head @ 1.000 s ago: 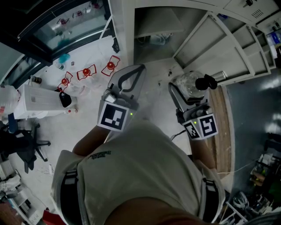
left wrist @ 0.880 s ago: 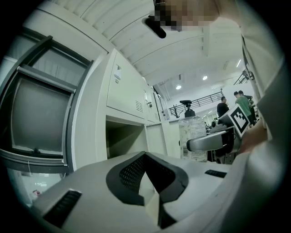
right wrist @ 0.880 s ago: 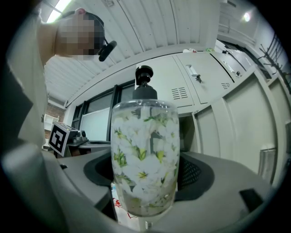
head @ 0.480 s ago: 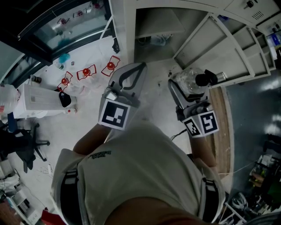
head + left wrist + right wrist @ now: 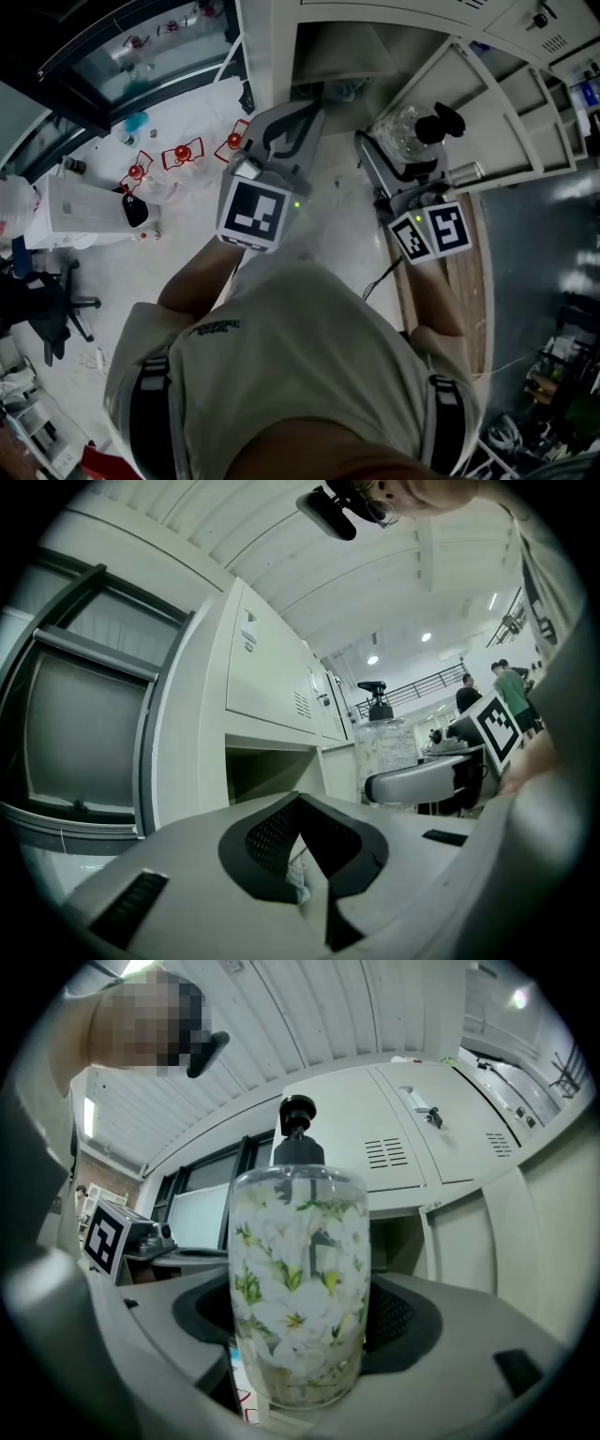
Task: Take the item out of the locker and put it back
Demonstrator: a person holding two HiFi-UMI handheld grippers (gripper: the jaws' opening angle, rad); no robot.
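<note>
Within right gripper (image 5: 305, 1335), pump bottle (image 5: 300, 1269) stands upright.

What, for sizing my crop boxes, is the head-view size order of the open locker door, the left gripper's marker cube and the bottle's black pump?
1. locker door
2. marker cube, enlarged by nearness to the camera
3. black pump
</note>
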